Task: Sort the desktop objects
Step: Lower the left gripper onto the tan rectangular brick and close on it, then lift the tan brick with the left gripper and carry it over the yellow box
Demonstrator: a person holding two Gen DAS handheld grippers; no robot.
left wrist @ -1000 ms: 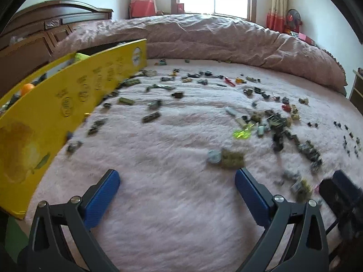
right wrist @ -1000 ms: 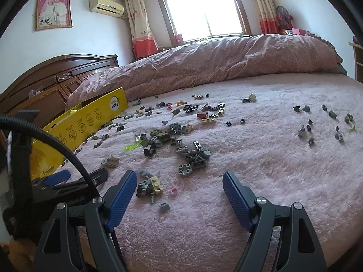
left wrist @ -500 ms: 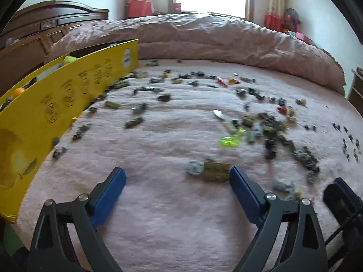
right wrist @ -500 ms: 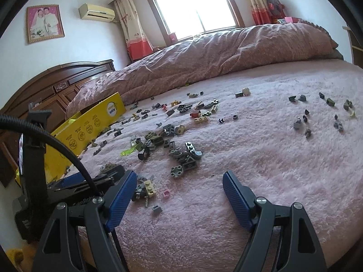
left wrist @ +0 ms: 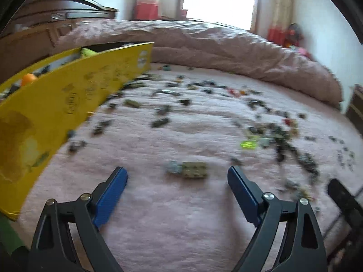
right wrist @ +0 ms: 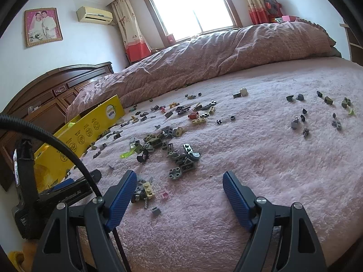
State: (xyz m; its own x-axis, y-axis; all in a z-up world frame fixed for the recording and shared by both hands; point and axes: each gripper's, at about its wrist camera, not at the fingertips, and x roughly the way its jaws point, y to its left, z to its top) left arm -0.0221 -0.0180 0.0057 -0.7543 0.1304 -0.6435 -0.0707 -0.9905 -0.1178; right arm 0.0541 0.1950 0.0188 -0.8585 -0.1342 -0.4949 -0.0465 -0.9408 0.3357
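Bricks, small, loose: scattered over the pink bed cover point(right wrist: 283, 165). Nearest item, an olive studded brick point(left wrist: 195, 170), lies flat with a pale grey round piece point(left wrist: 174, 167) touching its left end.

Position: the olive studded brick sits just ahead of the left gripper point(left wrist: 178, 178), between the lines of its two blue pads and nearer the right-hand one. That view is blurred, so finer detail cannot be told.

Left gripper: jaws apart, nothing between the pads, which touch no brick.

Right gripper point(right wrist: 179, 181): jaws apart and empty. A tan brick point(right wrist: 148, 189) with grey bits lies beside its left pad; a grey round plate point(right wrist: 175, 173) lies just ahead.

Container: yellow box point(left wrist: 56, 104), standing open, to the left of the olive studded brick and well apart from it; some pieces show inside it.

Step judged in hand: picking the olive studded brick, probably for the yellow box.

Handling notes:
- Centre the jaws on the brick before closing.
- Lower the pads into the plush pile so they meet the brick's side walls, not its studs.
- Grip across the short width; expect the grey piece to come along or drop off.
- Lift straight; fibres may snag.
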